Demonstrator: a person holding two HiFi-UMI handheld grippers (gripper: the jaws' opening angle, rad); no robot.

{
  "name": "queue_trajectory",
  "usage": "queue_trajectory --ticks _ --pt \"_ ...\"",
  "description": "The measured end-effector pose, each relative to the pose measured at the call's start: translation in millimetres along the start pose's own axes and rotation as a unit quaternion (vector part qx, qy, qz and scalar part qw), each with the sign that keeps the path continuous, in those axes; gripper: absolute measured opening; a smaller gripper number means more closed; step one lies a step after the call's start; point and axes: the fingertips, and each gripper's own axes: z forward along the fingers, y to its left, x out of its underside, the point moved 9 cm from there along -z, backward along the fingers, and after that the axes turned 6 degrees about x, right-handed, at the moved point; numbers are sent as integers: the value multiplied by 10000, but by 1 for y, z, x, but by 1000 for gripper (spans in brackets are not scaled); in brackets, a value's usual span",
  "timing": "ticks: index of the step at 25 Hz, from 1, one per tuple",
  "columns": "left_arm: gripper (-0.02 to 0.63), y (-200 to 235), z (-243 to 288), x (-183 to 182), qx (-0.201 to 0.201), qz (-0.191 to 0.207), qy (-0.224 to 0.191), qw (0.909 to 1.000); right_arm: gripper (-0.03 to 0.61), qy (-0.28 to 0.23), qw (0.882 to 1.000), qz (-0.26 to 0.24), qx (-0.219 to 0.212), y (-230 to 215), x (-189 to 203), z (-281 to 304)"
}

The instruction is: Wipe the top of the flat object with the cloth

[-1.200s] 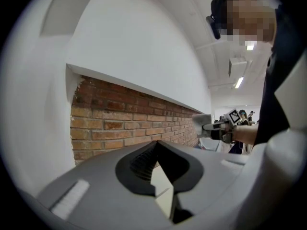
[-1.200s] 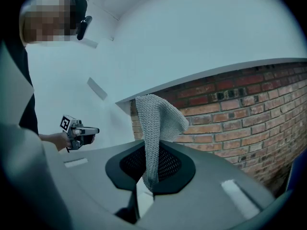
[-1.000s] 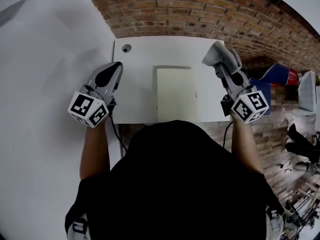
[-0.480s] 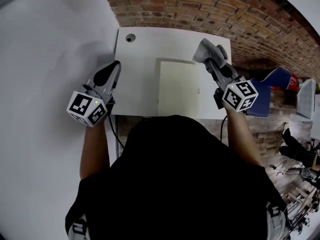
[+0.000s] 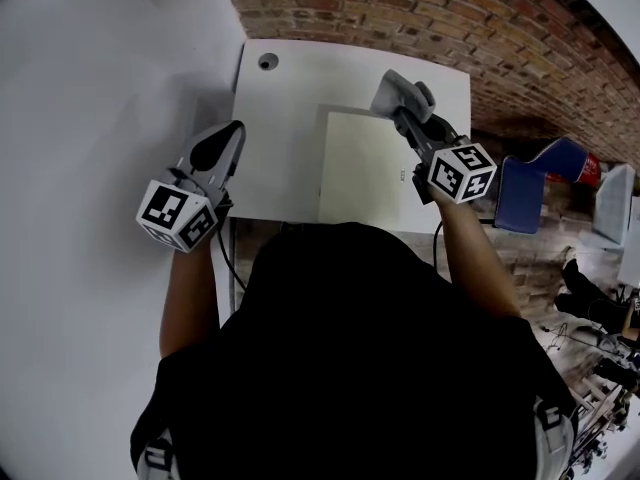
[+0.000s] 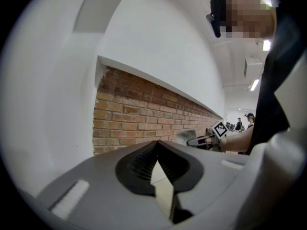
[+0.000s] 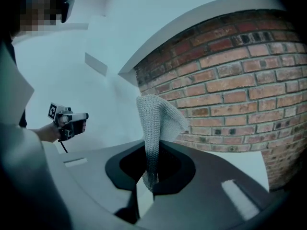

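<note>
Now, desk [image 5: 285,148]: white, with its far edge against a brick wall [image 5: 420,8] and its left edge beside a plain white wall [image 5: 100,98]. A small round hole [image 5: 267,61] sits in the far left corner.
Board [image 5: 360,173]: pale cream and lying flat on the right half of the desk. It runs from about mid-depth almost to the front edge, with bare desk on its left and beyond it.
Cloth [image 5: 398,92] [image 7: 156,123]: grey knit, pinched at one end, with the free part standing past the fingertips and folded over on itself. From the head view it is over the board's far right corner. No view shows whether it touches the board.
Right gripper [image 5: 408,120] [image 7: 147,178]: the fingers are closed on the cloth, which comes up between them in the right gripper view. The gripper reaches in from the desk's front right over the board's right edge. Its marker cube [image 5: 462,172] is on the near end, towards the person.
Left gripper [image 5: 234,131] [image 6: 160,181]: the fingers are closed together with nothing between them. It is over the desk's left edge, well apart from the board, and points towards the brick wall.
Person [image 5: 350,368]: seen from above in a dark top, with a bare forearm behind each gripper.
</note>
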Motion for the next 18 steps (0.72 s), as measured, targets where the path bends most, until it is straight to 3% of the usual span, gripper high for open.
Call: queue_trajectory --ticks 18 --pt "2 0 -7 21 -65 -142 149 9998 11 812 9956 242 -390 11 64 61"
